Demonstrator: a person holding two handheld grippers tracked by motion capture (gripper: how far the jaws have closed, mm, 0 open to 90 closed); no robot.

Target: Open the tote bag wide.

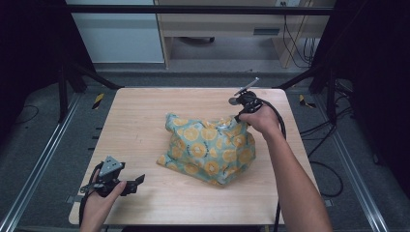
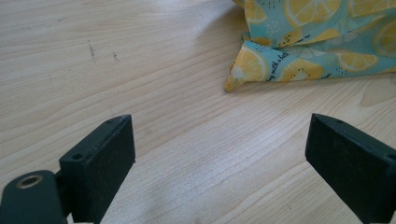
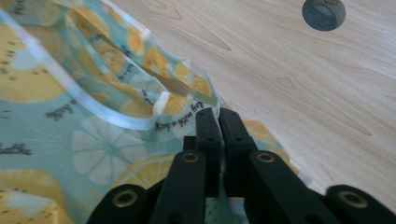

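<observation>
A teal bag printed with yellow lemon slices (image 1: 210, 147) lies slumped in the middle of the wooden table (image 1: 140, 121). My right gripper (image 1: 238, 117) is at the bag's far right corner, held by a hand. In the right gripper view its jaws (image 3: 218, 119) stand together, pinching the clear-trimmed rim of the bag (image 3: 70, 130). My left gripper (image 1: 138, 181) rests near the table's front left corner, held low in the other hand. Its jaws (image 2: 222, 140) are wide apart over bare wood, with nothing between them. The bag's near corner (image 2: 280, 65) lies ahead of them.
A small round grey disc (image 3: 323, 13) sits on the wood beyond the right gripper. Bare tabletop stretches to the left of the bag. Metal rails flank the table, a desk (image 1: 217, 24) stands behind it, and cables (image 1: 329, 164) lie on the floor to the right.
</observation>
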